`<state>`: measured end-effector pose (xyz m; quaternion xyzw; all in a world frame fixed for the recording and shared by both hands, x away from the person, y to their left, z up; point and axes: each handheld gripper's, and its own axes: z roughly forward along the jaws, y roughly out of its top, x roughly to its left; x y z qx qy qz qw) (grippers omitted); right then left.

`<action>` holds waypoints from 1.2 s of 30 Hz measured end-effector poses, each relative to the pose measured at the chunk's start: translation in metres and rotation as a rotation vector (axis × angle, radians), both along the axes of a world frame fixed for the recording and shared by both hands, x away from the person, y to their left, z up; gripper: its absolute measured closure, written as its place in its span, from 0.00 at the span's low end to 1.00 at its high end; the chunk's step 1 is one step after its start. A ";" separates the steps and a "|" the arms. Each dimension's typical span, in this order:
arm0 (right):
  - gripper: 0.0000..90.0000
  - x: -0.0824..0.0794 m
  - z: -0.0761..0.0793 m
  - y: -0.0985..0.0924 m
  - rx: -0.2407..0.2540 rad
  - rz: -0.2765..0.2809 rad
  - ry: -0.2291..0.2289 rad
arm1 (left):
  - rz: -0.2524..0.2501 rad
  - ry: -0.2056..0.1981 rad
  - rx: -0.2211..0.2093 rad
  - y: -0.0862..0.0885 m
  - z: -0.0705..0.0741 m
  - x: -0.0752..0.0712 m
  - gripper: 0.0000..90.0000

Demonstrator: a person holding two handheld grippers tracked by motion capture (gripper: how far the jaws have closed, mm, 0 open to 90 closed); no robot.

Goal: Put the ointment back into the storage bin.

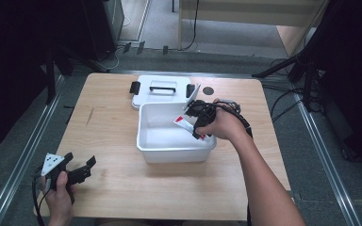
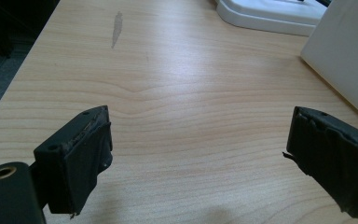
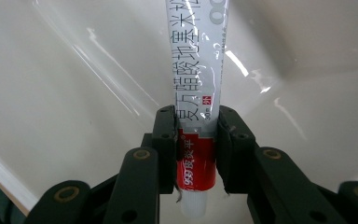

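Observation:
A white plastic box [image 1: 175, 147] stands open in the middle of the wooden table. My right gripper [image 1: 200, 123] reaches into it from the right, shut on a white and red ointment tube [image 1: 184, 123]. In the right gripper view the tube [image 3: 196, 74] runs up between the jaws, its white cap end toward the camera, with the box's white inside [image 3: 65, 93] behind it. My left gripper [image 1: 82, 170] rests near the table's front left corner, open and holding nothing. Its jaws stand wide apart over bare wood [image 2: 196, 140].
The box's white lid [image 1: 160, 90] with a black handle lies flat just behind the box, and its edge [image 2: 270, 14] shows in the left gripper view beside the box wall [image 2: 345, 51]. A dark round mark [image 1: 209, 90] sits at the table's back. Tripod legs stand off the right side.

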<state>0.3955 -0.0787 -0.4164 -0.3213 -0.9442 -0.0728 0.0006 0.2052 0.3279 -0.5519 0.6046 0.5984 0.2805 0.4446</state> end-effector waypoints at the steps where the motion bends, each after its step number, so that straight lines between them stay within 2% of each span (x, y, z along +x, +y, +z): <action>1: 0.81 0.000 0.000 0.000 0.000 0.000 0.000 | 0.000 0.001 0.001 0.000 0.000 0.000 0.08; 14: 0.81 0.001 -0.014 0.010 -0.042 0.059 -0.027 | 0.000 0.000 0.000 0.000 0.000 0.000 0.08; 23: 0.80 0.000 -0.018 0.015 -0.059 0.064 -0.033 | 0.000 0.000 0.001 0.000 0.000 0.000 0.08; 29: 0.80 -0.001 -0.024 0.019 -0.099 0.068 0.000 | -0.002 0.001 0.000 0.000 0.000 0.000 0.08; 32: 0.80 -0.001 -0.026 0.020 -0.122 0.063 0.030 | -0.003 0.002 0.000 0.000 0.000 0.000 0.08; 36: 0.80 -0.002 -0.030 0.023 -0.156 0.083 0.055 | -0.003 0.001 0.001 0.000 0.000 0.000 0.08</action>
